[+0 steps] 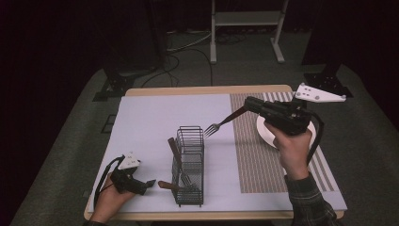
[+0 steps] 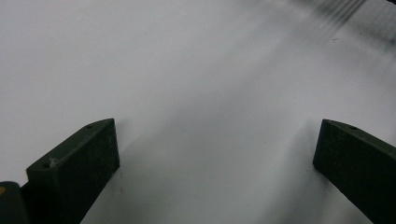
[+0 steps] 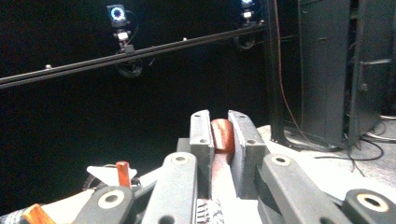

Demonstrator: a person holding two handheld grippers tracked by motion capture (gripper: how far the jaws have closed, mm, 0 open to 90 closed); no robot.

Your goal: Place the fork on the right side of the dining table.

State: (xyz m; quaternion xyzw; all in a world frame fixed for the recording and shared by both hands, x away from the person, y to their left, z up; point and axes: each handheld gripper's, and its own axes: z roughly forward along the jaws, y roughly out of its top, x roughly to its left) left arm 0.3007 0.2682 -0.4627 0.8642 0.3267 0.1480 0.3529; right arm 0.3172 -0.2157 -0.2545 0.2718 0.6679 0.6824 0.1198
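A fork with a brown handle [image 1: 221, 123] hangs in the air over the white mat, tines pointing left and down toward a black wire cutlery basket [image 1: 190, 165]. My right gripper [image 1: 248, 105] is shut on the end of its handle. In the right gripper view the reddish handle [image 3: 223, 134] sits clamped between the two jaws of the right gripper [image 3: 222, 122]. My left gripper [image 1: 148, 183] rests near the table's front left, just left of the basket. Its jaws stand wide open over bare mat in the left gripper view [image 2: 217, 144].
The basket holds a brown-handled utensil [image 1: 174, 153] standing tilted, and another handle [image 1: 165, 185] pokes out its lower left side. A white plate [image 1: 264, 132] lies on a striped placemat [image 1: 254, 160] under my right hand. A metal stand [image 1: 244, 21] is beyond the table.
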